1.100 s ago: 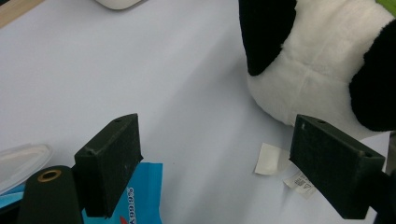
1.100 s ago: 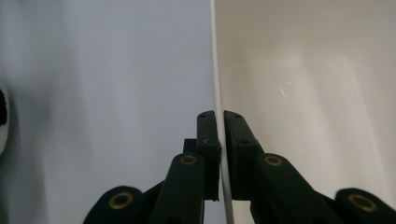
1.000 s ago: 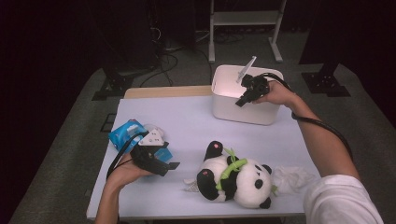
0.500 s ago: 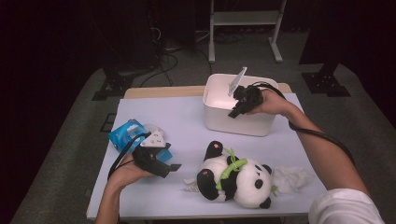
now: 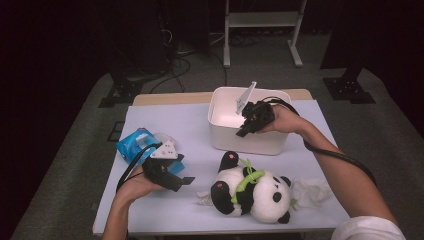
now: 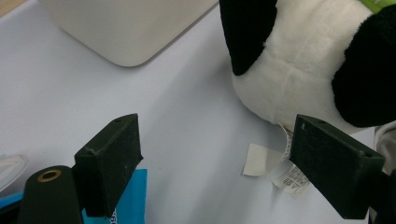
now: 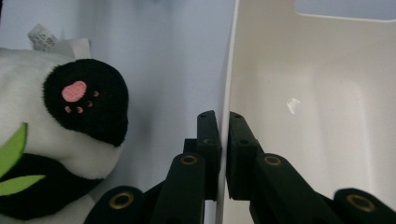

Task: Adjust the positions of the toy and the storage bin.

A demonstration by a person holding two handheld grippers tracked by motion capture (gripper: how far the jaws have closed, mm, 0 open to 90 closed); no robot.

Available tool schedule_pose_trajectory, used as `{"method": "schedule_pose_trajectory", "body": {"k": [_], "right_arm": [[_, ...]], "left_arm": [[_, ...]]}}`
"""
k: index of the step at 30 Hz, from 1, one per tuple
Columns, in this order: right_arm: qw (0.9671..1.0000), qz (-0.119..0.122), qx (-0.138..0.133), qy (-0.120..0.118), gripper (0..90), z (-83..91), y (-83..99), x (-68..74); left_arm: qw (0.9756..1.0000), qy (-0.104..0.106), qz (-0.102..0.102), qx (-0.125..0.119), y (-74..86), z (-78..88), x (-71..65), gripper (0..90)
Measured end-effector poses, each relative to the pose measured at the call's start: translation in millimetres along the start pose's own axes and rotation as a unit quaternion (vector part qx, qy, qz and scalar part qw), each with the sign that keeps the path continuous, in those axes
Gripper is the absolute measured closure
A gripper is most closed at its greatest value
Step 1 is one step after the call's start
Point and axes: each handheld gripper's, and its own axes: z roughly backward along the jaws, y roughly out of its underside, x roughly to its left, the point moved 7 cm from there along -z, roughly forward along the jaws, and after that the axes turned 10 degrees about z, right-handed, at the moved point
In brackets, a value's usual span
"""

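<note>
My right gripper (image 5: 243,131) is shut on the front wall of a white plastic bin (image 5: 265,145) at the back of the table; in the right gripper view the thin bin wall (image 7: 229,56) is pinched between the pads of the right gripper (image 7: 223,126). A plush panda (image 5: 252,192) lies just in front of the bin, its black paw (image 7: 86,100) to the left of the jaws. My left gripper (image 5: 182,169) rests open on the table left of the panda. In the left gripper view the panda (image 6: 299,60) lies beyond the left gripper (image 6: 215,163), and nothing is between the pads.
A blue packet (image 5: 132,145) lies behind the left hand at the table's left. A crumpled white cloth (image 5: 312,192) sits right of the panda. The panda's sewn-in label (image 6: 289,179) trails on the table. Dark stands and cables lie on the floor beyond.
The right gripper has pulled the white bin leftward and nearer, toward the panda, keeping its grip on the wall. The left gripper and panda have stayed put.
</note>
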Motion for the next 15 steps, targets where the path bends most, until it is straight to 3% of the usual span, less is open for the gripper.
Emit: {"method": "schedule_pose_trajectory", "body": {"k": [15], "right_arm": [[0.9999,0.01,0.001,-0.004,85.3,-3.5,-9.3,13.8]], "left_arm": [[1.0,0.002,-0.003,-0.003,-1.5,2.8,-2.1,15.2]]}}
